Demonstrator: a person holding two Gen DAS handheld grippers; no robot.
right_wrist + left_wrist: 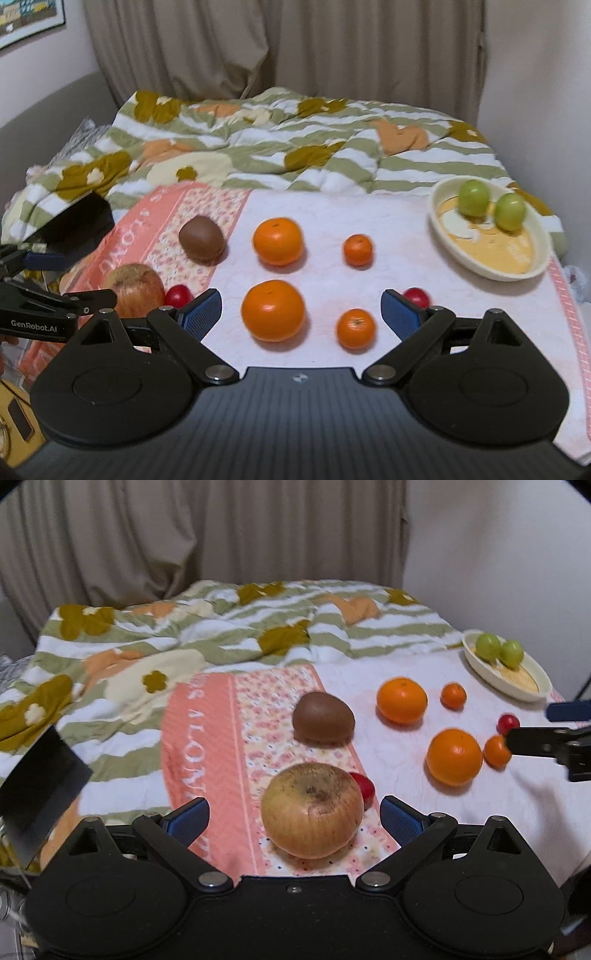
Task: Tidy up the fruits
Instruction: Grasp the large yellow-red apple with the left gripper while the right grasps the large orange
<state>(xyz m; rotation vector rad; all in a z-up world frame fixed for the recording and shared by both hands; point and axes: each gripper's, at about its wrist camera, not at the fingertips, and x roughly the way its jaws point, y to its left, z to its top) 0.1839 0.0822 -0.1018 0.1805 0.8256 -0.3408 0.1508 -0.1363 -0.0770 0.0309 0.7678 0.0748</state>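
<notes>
Blue-padded left gripper [293, 818] gapes around the apple [312, 808], not touching. Right gripper [301, 315] spread, empty, above oranges right of the apple. Red fruit [364, 786] touches the apple's far right; risk: closing fingers nudge it rolling.

Kiwi [202, 239] left of four oranges [277, 241] (dish [535, 271] far right).

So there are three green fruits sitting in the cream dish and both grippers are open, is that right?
Not quite: the cream dish holds two green fruits, as the right wrist view shows. The left gripper and right gripper are open.
</notes>
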